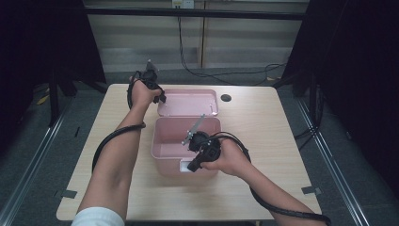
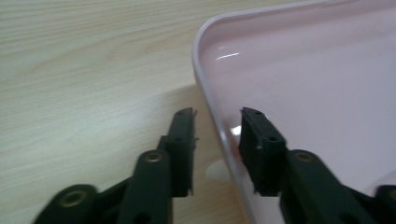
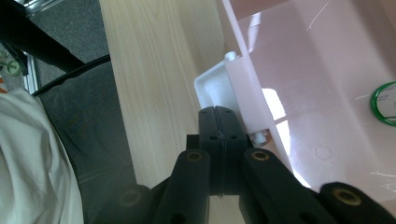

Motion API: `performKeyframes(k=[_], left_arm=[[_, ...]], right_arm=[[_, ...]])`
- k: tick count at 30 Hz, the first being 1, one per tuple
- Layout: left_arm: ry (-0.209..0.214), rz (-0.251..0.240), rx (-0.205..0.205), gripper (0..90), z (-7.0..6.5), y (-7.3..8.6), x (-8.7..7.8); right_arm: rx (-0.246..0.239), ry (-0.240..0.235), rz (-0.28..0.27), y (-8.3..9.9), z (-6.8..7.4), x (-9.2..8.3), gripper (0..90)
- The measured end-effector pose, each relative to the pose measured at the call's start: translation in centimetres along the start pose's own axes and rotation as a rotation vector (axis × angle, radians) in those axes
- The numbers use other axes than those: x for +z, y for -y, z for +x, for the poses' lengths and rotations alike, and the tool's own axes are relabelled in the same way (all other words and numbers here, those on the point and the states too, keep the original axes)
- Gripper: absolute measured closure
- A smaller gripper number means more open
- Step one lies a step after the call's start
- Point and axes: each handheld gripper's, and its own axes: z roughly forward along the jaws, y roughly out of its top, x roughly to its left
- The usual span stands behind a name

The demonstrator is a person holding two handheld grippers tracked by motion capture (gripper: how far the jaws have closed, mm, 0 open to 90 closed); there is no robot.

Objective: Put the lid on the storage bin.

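Pink box [image 1: 186, 143] set at bench [image 1: 263, 136] centre, open; pink lid [image 1: 188, 103] laid flat just behind it, inner side up. Left gripper [image 2: 217, 135] placed astride lid's left rim, jaws narrowed, one either side, rim not yet pinched. Right gripper [image 3: 223, 128] held at box's near wall beside white latch [image 3: 215, 86], jaws fully closed, nothing between. Green-rimmed round object [image 3: 385, 103] seen inside box.

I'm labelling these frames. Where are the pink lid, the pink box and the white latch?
pink lid [image 2: 299, 84]: left gripper view, on its glossy inner face.
pink box [image 1: 162, 146]: high view, on its left wall.
white latch [image 3: 215, 86]: right gripper view, on its raised white body.
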Motion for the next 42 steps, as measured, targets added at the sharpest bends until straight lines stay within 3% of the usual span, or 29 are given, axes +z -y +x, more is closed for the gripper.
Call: performKeyframes(k=[4,8,26,42], left_arm=[[0.018,0.001,-0.026,77.9,0.0,-0.1,-0.1],[-0.022,0.024,-0.039,81.7,-0.8,-0.5,-0.7],[-0.053,0.028,-0.078,85.2,-2.0,-1.0,-4.0],[-0.053,0.001,-0.065,86.2,-2.6,-1.4,-5.8]], right_arm=[[-0.003,0.001,0.006,0.0,0.0,0.0,90.0],[-0.005,-0.001,-0.001,0.1,0.0,0.0,90.0],[0.013,-0.012,0.009,0.2,0.4,0.4,90.0],[0.016,-0.005,0.023,-0.3,0.4,0.3,90.0]])
